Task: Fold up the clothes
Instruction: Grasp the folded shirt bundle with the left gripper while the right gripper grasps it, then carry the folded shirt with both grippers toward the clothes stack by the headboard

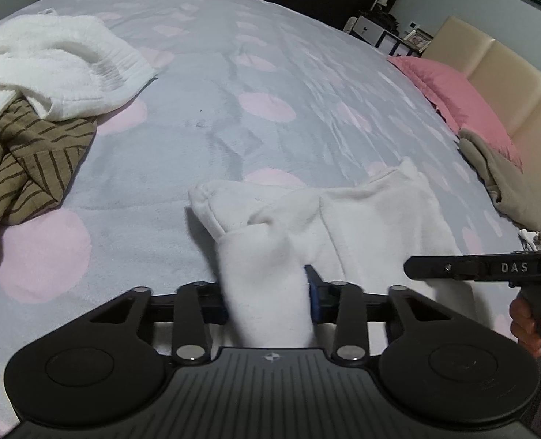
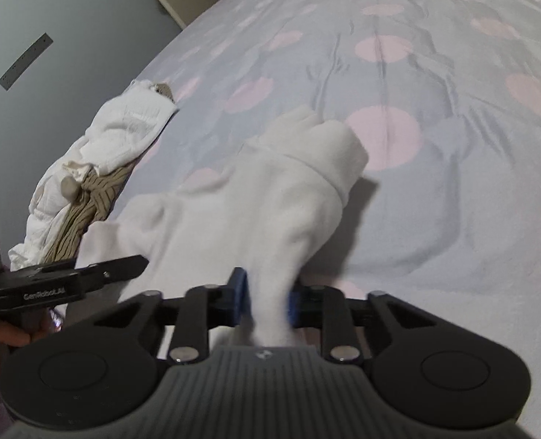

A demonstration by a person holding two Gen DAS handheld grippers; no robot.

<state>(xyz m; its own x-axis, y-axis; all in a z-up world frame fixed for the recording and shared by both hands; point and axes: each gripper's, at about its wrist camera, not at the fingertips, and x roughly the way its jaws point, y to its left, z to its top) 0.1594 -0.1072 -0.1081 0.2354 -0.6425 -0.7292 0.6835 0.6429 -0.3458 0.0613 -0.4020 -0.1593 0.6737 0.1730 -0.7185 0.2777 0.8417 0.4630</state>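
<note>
A white fleece garment (image 1: pixel 365 219) lies bunched on the grey bedspread with pink dots (image 1: pixel 255 84). My left gripper (image 1: pixel 268 298) is shut on one end of it, cloth bulging up between the jaws. My right gripper (image 2: pixel 266 303) is shut on another end of the same white garment (image 2: pixel 270 197), lifting it slightly off the bedspread (image 2: pixel 435 183). Each gripper shows in the other's view: the right gripper's body is at the right edge in the left wrist view, and the left gripper's body at the left edge in the right wrist view.
A pile of a white knit garment (image 1: pixel 58 62) and a brown striped garment (image 1: pixel 25 168) lies at the bed's left; it also shows in the right wrist view (image 2: pixel 98 168). A pink pillow (image 1: pixel 460 98), a beige cloth (image 1: pixel 504 183) and a cream headboard (image 1: pixel 508 73) are at right.
</note>
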